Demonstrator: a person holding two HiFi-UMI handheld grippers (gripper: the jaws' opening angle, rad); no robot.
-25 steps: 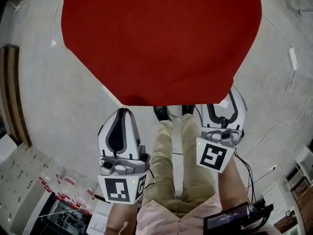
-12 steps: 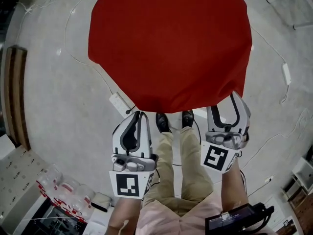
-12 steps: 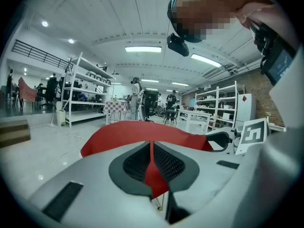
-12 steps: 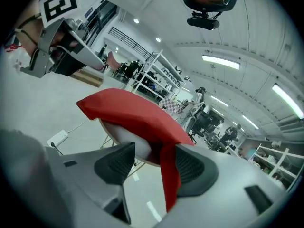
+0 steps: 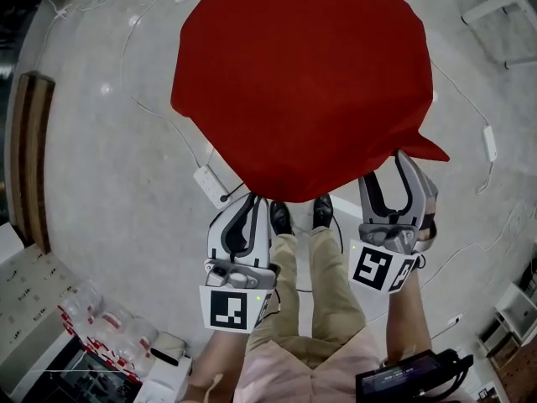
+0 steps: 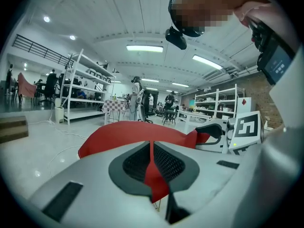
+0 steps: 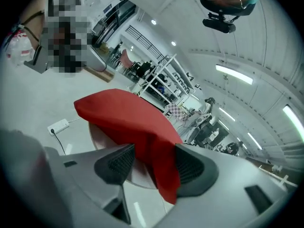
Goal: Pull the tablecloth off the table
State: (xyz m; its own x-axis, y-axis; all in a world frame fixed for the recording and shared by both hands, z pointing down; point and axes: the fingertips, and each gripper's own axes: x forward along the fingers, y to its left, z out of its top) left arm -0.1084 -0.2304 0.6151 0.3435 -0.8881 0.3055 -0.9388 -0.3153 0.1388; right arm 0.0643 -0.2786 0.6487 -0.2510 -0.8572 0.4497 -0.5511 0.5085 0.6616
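A red tablecloth (image 5: 302, 74) covers a round table ahead of me; a pale strip of tabletop (image 7: 98, 137) shows under its lifted hem in the right gripper view. My left gripper (image 5: 252, 201) is shut on the cloth's near edge, and a thin red fold (image 6: 153, 167) runs between its jaws. At the cloth's near right corner my right gripper (image 5: 401, 159) is shut on a thicker bunch of cloth (image 7: 159, 165). That corner stands out as a raised flap. The left gripper view also shows the cloth (image 6: 128, 132) reaching across to the right gripper (image 6: 221, 133).
A white power strip (image 5: 210, 183) and loose cables lie on the grey floor left of the table. The person's shoes (image 5: 281, 217) stand between the grippers. A wooden bench (image 5: 25, 158) is far left, plastic bottles (image 5: 101, 326) at lower left, and shelving (image 6: 80, 94) and people beyond.
Both grippers have risen with the cloth's near edge, the right one more and with a roll. The right corner now sticks out as a lifted flap, and the cloth looks more bunched.
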